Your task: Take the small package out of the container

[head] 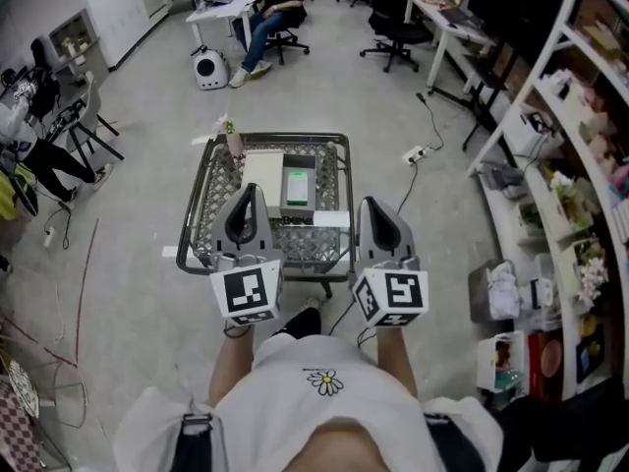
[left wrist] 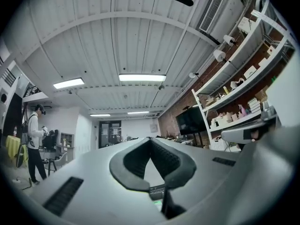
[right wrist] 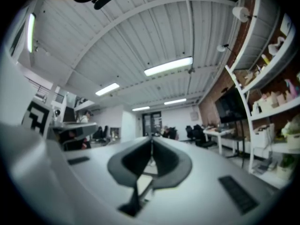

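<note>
Operator's shirt [head: 324,386]: white, daisy print, at 6 o'clock in my head view, right under the camera.
Marker cubes: one on each tool, left [head: 246,293] and right [head: 391,296], side by side just above the shirt.
Left gripper [head: 249,191]: held upright at about 11 o'clock from the shirt, its tip over the near half of the container. In its own view the two fingers [left wrist: 136,161] are pressed together at the tips, with nothing between them.
Right gripper [head: 370,205]: upright at 1 o'clock, just outside the container's right rim. I read its fingers [right wrist: 129,161] as pressed together too, pinching nothing.
Container [head: 203,197]: a wire cart basket on the grey floor, dead ahead at 12 o'clock, behind both tools.
Small package [head: 299,190]: grey with a green patch on top, lying flat inside the container near its middle, between the two gripper tips as I see it. Neither tool touches it.
White box [head: 262,172]: flat, at the package's 9 o'clock, right against it.
White slip [head: 331,218]: at the package's 5 o'clock, on the wire bottom.
Power strip [head: 418,152]: on the floor at 2 o'clock from the container, with its cable trailing.
Shelving [head: 580,214]: stocked racks along 3 o'clock.
Seated person [head: 273,13]: far off at 12 o'clock, in a chair at a desk.
</note>
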{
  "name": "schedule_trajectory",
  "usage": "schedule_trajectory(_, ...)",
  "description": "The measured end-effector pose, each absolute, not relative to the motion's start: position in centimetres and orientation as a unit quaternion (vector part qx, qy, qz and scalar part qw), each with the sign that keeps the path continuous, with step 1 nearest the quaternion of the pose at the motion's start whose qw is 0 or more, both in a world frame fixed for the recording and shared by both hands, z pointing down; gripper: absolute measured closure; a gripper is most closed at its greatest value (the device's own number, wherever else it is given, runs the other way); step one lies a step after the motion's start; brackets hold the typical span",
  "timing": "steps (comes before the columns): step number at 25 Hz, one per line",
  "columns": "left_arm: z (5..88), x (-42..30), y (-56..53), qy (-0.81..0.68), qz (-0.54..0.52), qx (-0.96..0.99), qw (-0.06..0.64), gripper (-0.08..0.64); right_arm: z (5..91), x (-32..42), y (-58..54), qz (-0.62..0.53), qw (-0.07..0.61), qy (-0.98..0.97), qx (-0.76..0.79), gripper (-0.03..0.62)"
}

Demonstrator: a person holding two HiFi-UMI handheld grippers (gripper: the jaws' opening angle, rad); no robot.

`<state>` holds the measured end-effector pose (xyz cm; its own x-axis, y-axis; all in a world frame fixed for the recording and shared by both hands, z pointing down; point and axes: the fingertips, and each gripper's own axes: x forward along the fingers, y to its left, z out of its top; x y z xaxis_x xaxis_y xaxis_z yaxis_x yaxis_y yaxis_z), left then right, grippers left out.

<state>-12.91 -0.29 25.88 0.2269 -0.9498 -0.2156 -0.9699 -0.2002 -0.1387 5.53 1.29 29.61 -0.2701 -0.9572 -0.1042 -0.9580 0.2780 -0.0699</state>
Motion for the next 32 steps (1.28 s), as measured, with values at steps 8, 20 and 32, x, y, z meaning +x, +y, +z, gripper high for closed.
schedule_trajectory(8,25.7,-13.1,-10.7,0.608,0.046,-0.785,0.109,0.532,30.7,4.1,-9.2,-0.004,0.022,0.793,-0.609,0.561)
schedule_trajectory(20,26.7,-13.1,-21.3,0.62,0.063,-0.781,0.05,0.534,32.5,4.5,-19.9,-0.015,-0.032,0.784,-0.619,0.561)
schedule_trajectory(32,29.0,-9.9,-22.9,0.66,0.037,-0.749,0.037,0.534,31.8,7.2,-22.8,0.021,-0.037,0.804,-0.594,0.561)
